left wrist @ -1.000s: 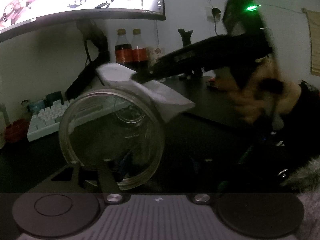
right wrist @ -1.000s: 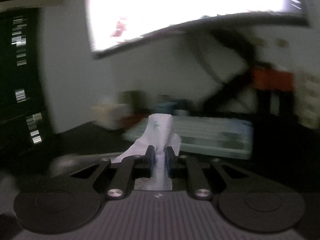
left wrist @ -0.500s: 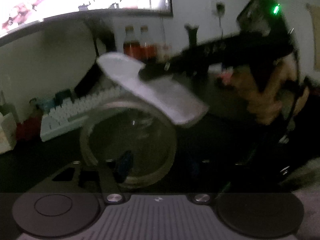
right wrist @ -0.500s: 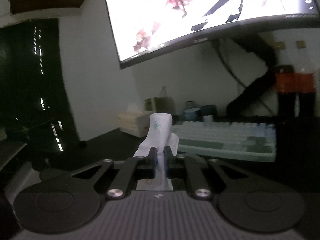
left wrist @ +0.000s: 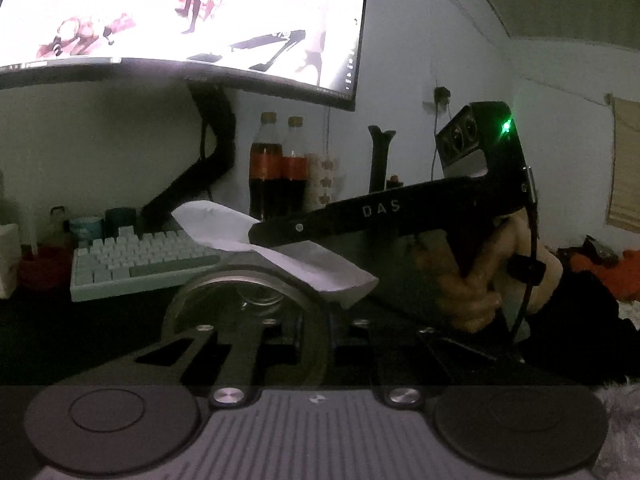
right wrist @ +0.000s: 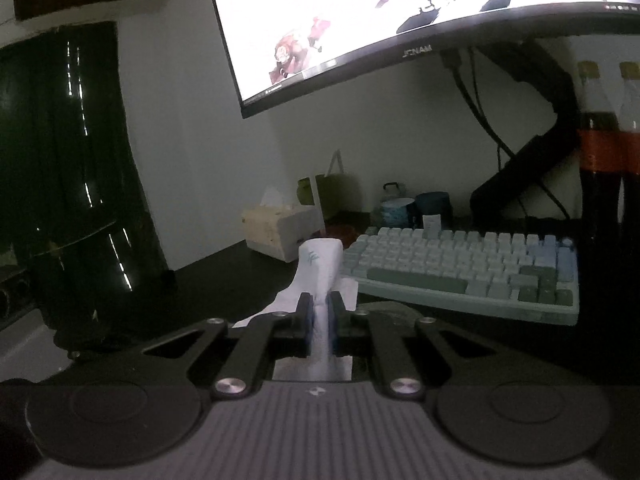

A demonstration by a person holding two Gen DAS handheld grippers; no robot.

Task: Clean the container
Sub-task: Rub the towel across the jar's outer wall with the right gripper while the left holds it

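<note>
A clear glass container [left wrist: 208, 285] lies mouth toward me in the left wrist view. My left gripper [left wrist: 315, 334] is closing its jaws on the container's right rim, and the glass wall stands between the pads. My right gripper [left wrist: 256, 236] reaches in from the right, held by a hand [left wrist: 472, 280]. It is shut on a folded white tissue [left wrist: 224, 224] that hovers over the container's upper right rim. In the right wrist view that gripper [right wrist: 319, 320] pinches the tissue [right wrist: 320, 256], which sticks out ahead of the pads.
A pale keyboard [left wrist: 136, 268] lies on the dark desk [left wrist: 60, 328] behind the container. Above it hangs a bright monitor [left wrist: 180, 16] on a black stand. Two cola bottles [left wrist: 276, 172] stand at the back, cups [right wrist: 416, 210] and a tissue box [right wrist: 276, 232] to the left.
The left jaws have come together onto the container's rim. The container now sits lower in the left view. The right gripper and tissue have shifted a little above the rim.
</note>
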